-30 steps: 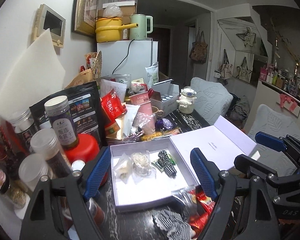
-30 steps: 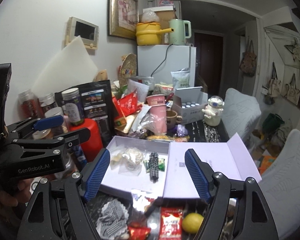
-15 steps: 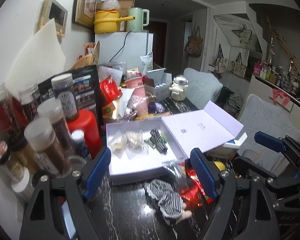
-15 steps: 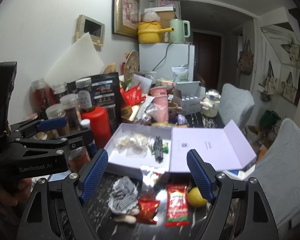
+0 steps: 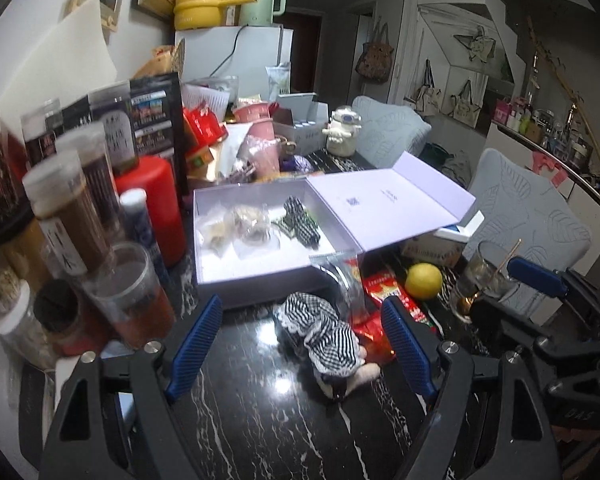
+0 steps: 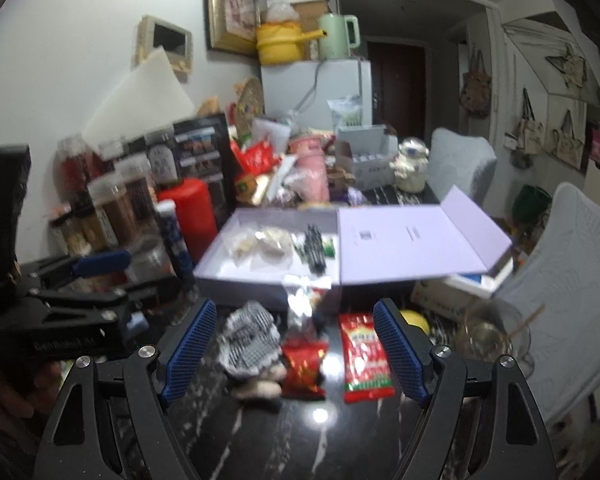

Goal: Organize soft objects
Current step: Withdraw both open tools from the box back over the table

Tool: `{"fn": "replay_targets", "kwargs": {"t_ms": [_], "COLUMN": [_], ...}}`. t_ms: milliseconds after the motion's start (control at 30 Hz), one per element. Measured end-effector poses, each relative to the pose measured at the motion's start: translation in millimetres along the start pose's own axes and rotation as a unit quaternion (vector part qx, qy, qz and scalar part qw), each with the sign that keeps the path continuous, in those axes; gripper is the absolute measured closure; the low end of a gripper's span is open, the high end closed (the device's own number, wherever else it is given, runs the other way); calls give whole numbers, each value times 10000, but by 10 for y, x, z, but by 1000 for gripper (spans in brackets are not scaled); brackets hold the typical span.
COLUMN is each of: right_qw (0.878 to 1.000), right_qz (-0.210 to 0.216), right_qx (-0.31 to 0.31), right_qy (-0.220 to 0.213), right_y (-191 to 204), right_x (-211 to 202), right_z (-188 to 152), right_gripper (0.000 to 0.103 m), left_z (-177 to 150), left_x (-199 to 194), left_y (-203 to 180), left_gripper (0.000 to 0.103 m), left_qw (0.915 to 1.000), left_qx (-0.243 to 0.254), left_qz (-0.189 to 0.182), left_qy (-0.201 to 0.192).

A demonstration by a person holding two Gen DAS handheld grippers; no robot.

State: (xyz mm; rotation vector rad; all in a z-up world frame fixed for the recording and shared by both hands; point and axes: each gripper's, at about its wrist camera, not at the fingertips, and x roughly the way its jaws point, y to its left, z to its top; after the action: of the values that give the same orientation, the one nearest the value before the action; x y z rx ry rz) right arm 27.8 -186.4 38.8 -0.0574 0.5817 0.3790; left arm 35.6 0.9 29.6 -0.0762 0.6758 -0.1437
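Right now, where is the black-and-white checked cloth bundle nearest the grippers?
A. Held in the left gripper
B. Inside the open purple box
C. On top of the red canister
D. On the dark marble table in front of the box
D: the checked cloth bundle lies on the dark marble table in front of the open purple box, between the left gripper's open jaws but untouched by them.
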Motion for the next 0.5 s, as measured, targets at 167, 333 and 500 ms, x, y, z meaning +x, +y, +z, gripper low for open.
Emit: {"fn": "replay_targets", "kwargs": {"t_ms": [167,333,500], "right_qw": [9994,9975,9956], "right_qz": [-49,-75,-11], "right_qx": [152,307,432], "right_qy": [299,628,835], "right_y": [-87,-181,-236], "right_x": [101,225,343], "right_z": [-224,-451,-588], "right_gripper": [21,21,21], "left_z": [-136,-285,-387], "left_x": [111,257,418], "left_y": [-29,-74,-94], "left_gripper": [21,21,21], "left_qw": [9998,9990,9977], "left_qx": [25,21,-121], "left_qz": [-63,-161,-260], "left_qy": [177,422,611]}}
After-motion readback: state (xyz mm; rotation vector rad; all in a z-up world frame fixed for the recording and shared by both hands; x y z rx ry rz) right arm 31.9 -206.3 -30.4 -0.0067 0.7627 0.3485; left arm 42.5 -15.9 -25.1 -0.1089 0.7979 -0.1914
